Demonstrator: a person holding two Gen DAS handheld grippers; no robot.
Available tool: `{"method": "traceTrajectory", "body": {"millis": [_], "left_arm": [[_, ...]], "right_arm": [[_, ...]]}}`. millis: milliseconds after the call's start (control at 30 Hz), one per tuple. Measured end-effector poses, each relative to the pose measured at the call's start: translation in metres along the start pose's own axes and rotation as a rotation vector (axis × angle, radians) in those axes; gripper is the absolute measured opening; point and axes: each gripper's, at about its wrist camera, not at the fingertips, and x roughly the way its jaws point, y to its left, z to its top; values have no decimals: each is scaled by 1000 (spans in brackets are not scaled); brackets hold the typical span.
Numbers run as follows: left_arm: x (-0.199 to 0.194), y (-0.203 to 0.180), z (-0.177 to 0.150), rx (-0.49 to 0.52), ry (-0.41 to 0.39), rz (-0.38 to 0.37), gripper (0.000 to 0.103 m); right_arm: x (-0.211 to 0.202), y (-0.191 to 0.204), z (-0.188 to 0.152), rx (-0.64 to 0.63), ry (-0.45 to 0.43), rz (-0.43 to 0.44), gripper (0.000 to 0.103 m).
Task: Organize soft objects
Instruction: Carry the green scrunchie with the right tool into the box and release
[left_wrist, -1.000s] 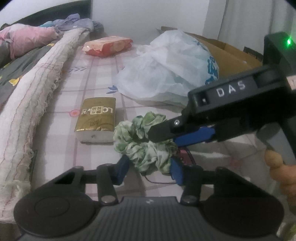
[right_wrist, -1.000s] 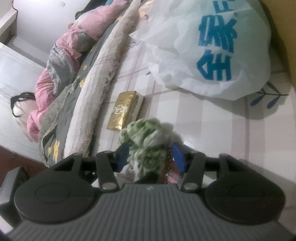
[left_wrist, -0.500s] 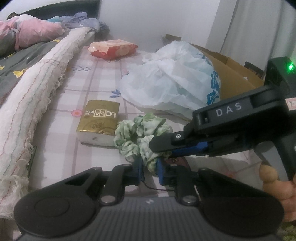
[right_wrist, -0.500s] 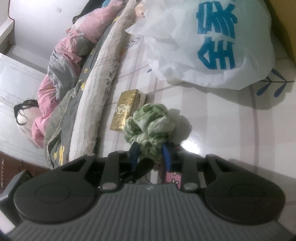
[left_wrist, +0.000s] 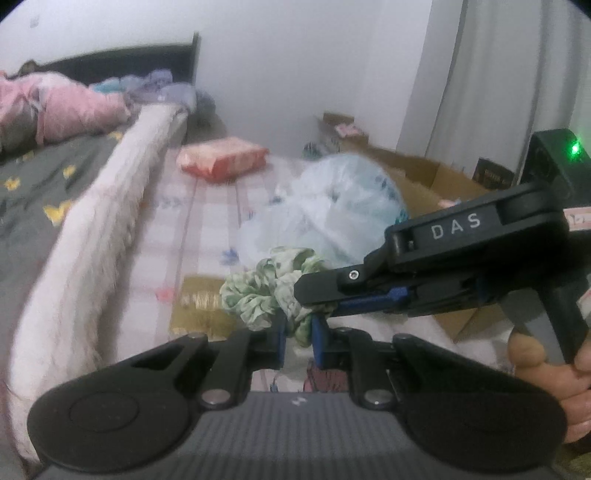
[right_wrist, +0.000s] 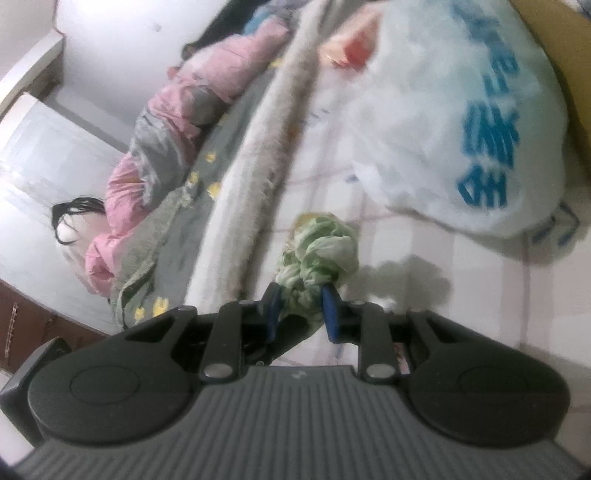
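Observation:
A green and white fabric scrunchie (left_wrist: 266, 288) hangs lifted above the checked bed sheet (left_wrist: 207, 206), pinched from two sides. My left gripper (left_wrist: 297, 338) is shut on its near lower fold, blue pads pressing the cloth. From the right my right gripper (left_wrist: 325, 295) crosses the left wrist view and is shut on the same scrunchie. In the right wrist view the scrunchie (right_wrist: 321, 254) bunches up between my right gripper's (right_wrist: 301, 310) blue pads, casting a shadow on the sheet.
A gold tissue pack (left_wrist: 201, 306) lies on the sheet under the scrunchie. A white plastic bag (right_wrist: 454, 122) with blue print and a cardboard box (left_wrist: 436, 184) stand to the right. A rolled pale blanket (left_wrist: 96, 236), pink quilt (left_wrist: 62, 110) and red packet (left_wrist: 225, 160) lie left and behind.
Both grippers closed on the scrunchie and raised it off the sheet. The views tilted up, so the tissue pack and bag now sit lower and farther away.

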Motion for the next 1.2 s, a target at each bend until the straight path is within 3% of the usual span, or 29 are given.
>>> {"method": "traceTrajectory", "body": {"millis": [300, 567, 833, 1200], "left_arm": [[-19, -29, 42, 100, -111, -14, 15], [2, -92, 77, 226, -144, -160, 15], [56, -173, 101, 330, -97, -348, 15], [147, -253, 107, 378, 82, -487, 15]], "right_arm": [[-53, 30, 26, -91, -130, 51, 23], [-130, 11, 38, -72, -298, 5, 23], [-217, -54, 43, 4, -449, -113, 23], [-275, -147, 43, 116, -496, -271, 23]]}}
